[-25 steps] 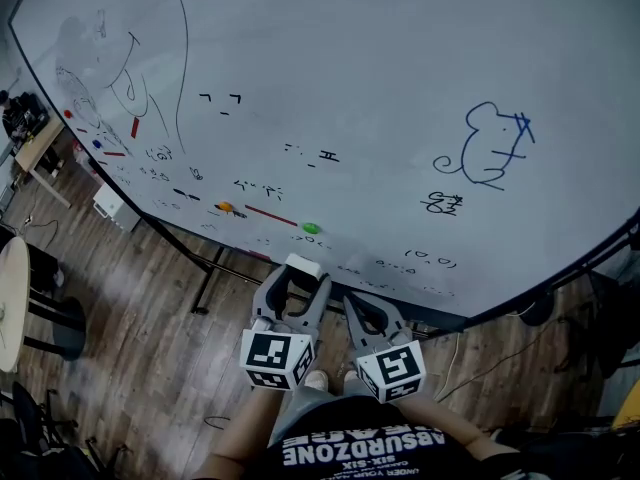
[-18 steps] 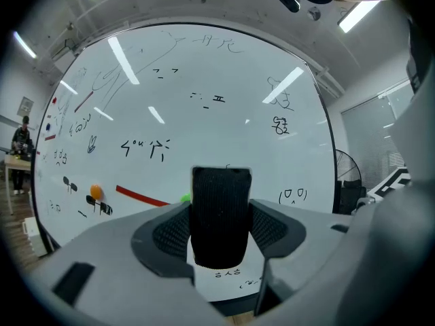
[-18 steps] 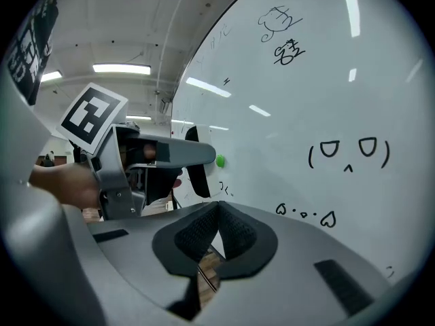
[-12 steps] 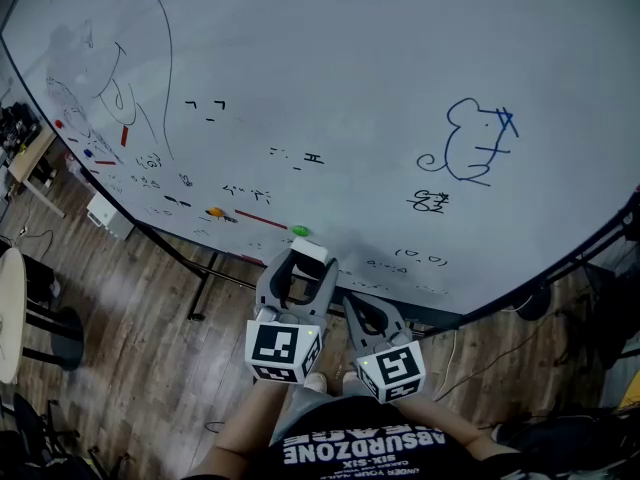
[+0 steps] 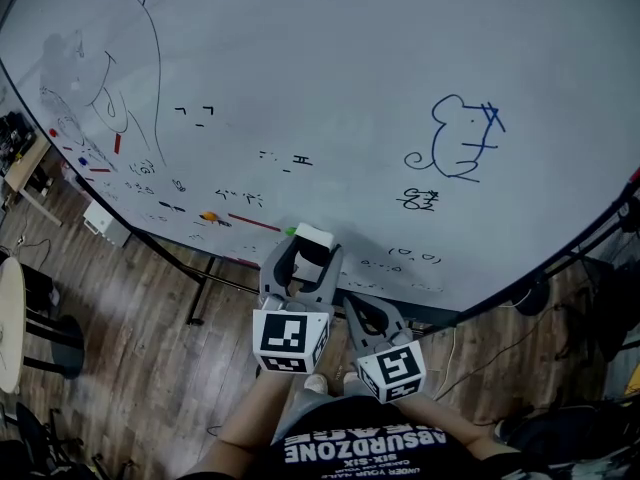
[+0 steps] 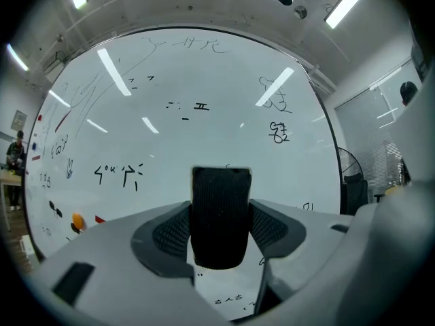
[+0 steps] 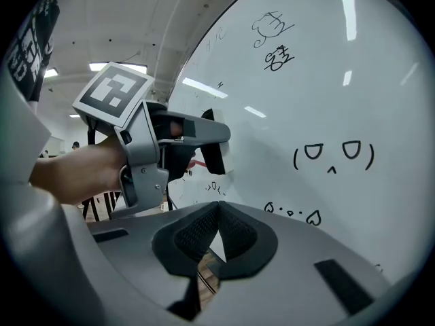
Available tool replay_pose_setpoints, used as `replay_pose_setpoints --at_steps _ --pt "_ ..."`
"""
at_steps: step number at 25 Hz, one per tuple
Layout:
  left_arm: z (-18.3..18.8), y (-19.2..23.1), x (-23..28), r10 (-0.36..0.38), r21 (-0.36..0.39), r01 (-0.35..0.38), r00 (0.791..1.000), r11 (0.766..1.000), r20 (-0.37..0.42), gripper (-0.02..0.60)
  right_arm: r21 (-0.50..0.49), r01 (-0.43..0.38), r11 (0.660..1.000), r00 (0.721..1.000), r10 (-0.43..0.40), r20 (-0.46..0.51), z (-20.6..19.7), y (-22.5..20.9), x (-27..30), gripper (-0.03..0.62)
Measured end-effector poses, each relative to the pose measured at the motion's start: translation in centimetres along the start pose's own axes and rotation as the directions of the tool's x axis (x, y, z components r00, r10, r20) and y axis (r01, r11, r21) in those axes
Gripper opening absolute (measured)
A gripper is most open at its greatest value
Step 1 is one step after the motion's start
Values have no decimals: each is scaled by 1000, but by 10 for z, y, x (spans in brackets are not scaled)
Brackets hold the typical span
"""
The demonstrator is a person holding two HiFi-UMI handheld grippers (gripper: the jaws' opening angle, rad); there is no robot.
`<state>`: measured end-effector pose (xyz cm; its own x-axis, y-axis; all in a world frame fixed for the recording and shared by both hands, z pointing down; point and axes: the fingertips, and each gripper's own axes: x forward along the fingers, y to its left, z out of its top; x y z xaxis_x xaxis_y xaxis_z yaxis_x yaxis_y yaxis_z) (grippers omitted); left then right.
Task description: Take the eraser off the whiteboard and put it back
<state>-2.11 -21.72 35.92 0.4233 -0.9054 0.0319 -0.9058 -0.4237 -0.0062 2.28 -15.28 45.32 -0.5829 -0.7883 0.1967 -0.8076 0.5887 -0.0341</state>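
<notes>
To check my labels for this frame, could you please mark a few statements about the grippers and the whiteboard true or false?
1. The left gripper is clamped on the eraser. True.
2. The right gripper holds a marker. False: its jaws are together with nothing between them.
3. A blue animal-like drawing is on the whiteboard. True.
4. The floor under the whiteboard is carpeted. False: it is wood plank.
5. The eraser's dark side faces the left gripper's camera. True.
</notes>
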Motion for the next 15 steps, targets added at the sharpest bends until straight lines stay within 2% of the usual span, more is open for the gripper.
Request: replay_pose_setpoints --at_steps 15 --pt "7 -6 19 43 38 -41 998 998 -46 255 -5 13 1000 1000 -13 -1 0 -2 -4 -2"
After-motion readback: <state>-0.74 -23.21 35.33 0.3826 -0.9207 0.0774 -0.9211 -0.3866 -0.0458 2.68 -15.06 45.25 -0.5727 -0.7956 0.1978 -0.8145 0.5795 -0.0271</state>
